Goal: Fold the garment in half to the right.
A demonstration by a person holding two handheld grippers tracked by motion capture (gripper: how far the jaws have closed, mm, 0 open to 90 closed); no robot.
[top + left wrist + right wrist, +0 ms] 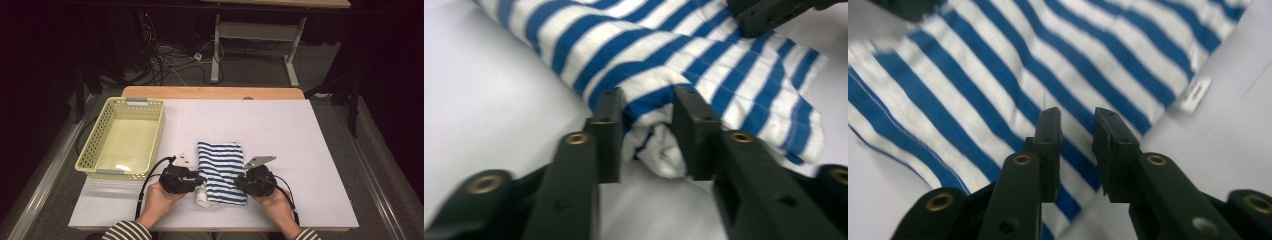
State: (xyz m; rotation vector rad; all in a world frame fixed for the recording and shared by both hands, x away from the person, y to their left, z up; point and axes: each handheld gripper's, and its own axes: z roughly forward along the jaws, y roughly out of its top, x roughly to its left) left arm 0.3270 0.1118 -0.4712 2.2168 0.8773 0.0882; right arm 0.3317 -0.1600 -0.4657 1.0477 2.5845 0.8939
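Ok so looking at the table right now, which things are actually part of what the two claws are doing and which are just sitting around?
In use:
- striped cloth, folded on the table
- left claw, jaws around a bunched edge of the cloth
- right claw, jaws slightly apart over the cloth's other side

Lying about:
- yellow basket, empty, left of the cloth, perhaps its destination
- cables on the floor behind the table

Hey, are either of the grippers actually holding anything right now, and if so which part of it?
The left gripper pinches a bunched fold at the striped cloth's near left edge. The right gripper sits over the cloth's edge; whether it grips cannot be told.
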